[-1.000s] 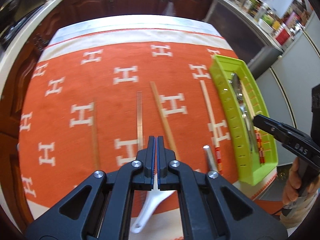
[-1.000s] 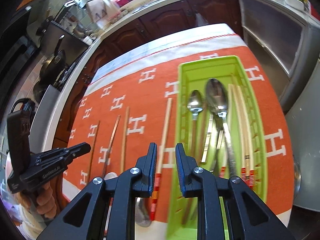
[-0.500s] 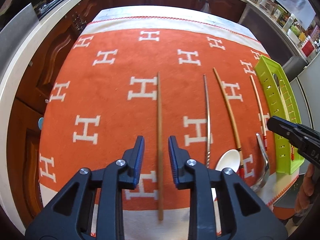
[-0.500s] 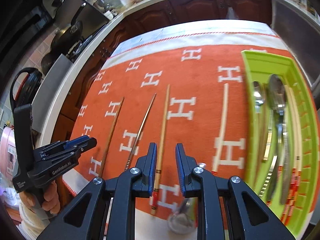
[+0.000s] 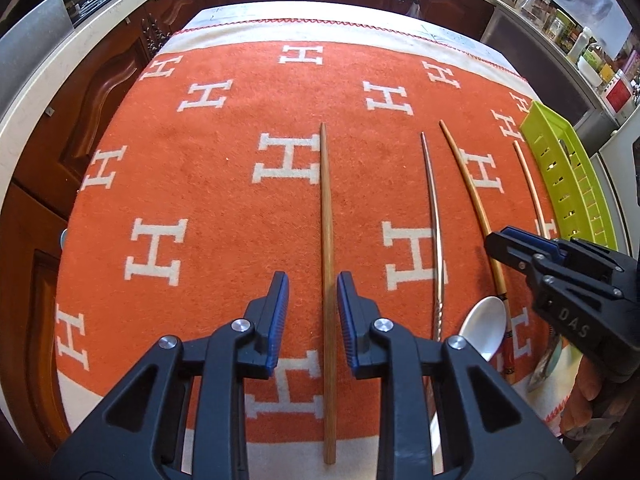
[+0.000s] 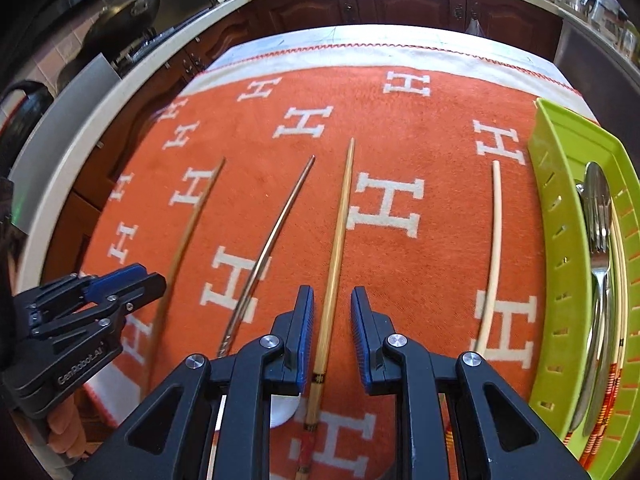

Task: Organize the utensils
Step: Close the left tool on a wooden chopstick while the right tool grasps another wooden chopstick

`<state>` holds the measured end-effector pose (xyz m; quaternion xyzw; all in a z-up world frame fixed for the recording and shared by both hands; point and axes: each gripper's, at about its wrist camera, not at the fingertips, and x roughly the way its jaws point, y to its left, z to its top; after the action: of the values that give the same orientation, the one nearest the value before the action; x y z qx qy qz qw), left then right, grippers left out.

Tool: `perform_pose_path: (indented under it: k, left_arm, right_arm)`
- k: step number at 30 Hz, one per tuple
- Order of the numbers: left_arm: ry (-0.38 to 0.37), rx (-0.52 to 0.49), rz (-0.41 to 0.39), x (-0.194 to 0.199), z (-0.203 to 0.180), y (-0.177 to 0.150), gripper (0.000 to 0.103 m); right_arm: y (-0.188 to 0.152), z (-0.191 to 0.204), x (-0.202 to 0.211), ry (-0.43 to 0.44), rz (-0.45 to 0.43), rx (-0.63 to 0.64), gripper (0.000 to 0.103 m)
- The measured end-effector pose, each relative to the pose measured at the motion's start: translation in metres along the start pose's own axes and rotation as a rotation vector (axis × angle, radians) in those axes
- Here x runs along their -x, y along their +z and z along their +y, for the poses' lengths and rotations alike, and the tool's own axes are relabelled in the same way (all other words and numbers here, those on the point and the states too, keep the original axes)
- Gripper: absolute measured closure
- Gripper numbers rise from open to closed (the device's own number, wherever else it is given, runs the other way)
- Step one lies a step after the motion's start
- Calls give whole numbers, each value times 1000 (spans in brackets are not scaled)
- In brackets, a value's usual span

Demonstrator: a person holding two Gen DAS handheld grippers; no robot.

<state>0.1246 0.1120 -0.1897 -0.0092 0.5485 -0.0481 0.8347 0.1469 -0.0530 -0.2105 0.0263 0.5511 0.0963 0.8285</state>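
Left claw (image 5: 312, 316) stands slightly open astride a brown chopstick (image 5: 327, 240), pads clear of it. Right claw (image 6: 331, 332), equally parted, straddles a bamboo chopstick (image 6: 336, 248) without gripping. At three o'clock on the bench sits a green tray (image 6: 560, 240) holding spoons (image 6: 598, 208).

The surface (image 5: 224, 12) is covered by an orange blanket (image 5: 224, 184); four chopsticks (image 5: 327, 240) and a white spoon (image 5: 482, 330) are laid near, a green tray (image 6: 560, 240) right.
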Motion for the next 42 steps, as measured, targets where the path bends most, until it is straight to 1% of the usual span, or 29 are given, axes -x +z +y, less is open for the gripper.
perform_pose_path:
  k: [4, 5, 8, 10, 11, 13, 16, 19, 22, 24, 28, 31, 35, 38, 42]
  left_arm:
    - [13, 0, -1, -8, -3, -3, 82]
    - [22, -5, -18, -7, -4, -4, 82]
    - [53, -29, -33, -7, -11, -6, 82]
    - [53, -34, -39, -7, -14, -6, 88]
    - [48, -34, -38, -8, -15, -6, 98]
    - [54, -28, -38, -7, -16, -6, 98]
    - [51, -17, -38, -6, -15, -6, 99]
    - [30, 10, -31, -3, -10, -5, 99]
    - [11, 28, -37, 6, -6, -3, 99]
    - [-4, 34, -46, 16, -6, 0, 99]
    - [-40, 21, -71, 38, -11, 6, 99]
    - [-78, -5, -94, 58, -25, 11, 99]
    - [-130, -49, -111, 78, -50, 18, 99]
    - [-182, -91, -123, 92, -79, 25, 99]
    - [-229, -144, -129, 101, -120, 37, 99]
  right_arm:
    - [-3, 9, -8, -50, -22, 56, 84]
    - [-4, 11, -9, -59, -27, 64, 84]
    - [-7, 15, -8, -85, -43, 87, 86]
    - [-10, 19, -8, -118, -58, 107, 91]
    - [-10, 19, -8, -122, -61, 108, 93]
    - [-10, 17, -7, -122, -63, 97, 95]
    - [-9, 11, -5, -98, -54, 64, 97]
    - [-6, 0, -1, -44, -34, 9, 97]
    - [-5, -11, 9, 12, -35, -48, 97]
    - [-3, -20, 19, 48, -46, -85, 97]
    - [-2, -39, 41, 85, -79, -146, 97]
    - [-2, -57, 60, 109, -106, -198, 97]
    - [-7, -85, 84, 115, -142, -257, 97]
    - [-13, -112, 104, 115, -161, -305, 97]
    - [-22, -143, 124, 86, -186, -336, 97]
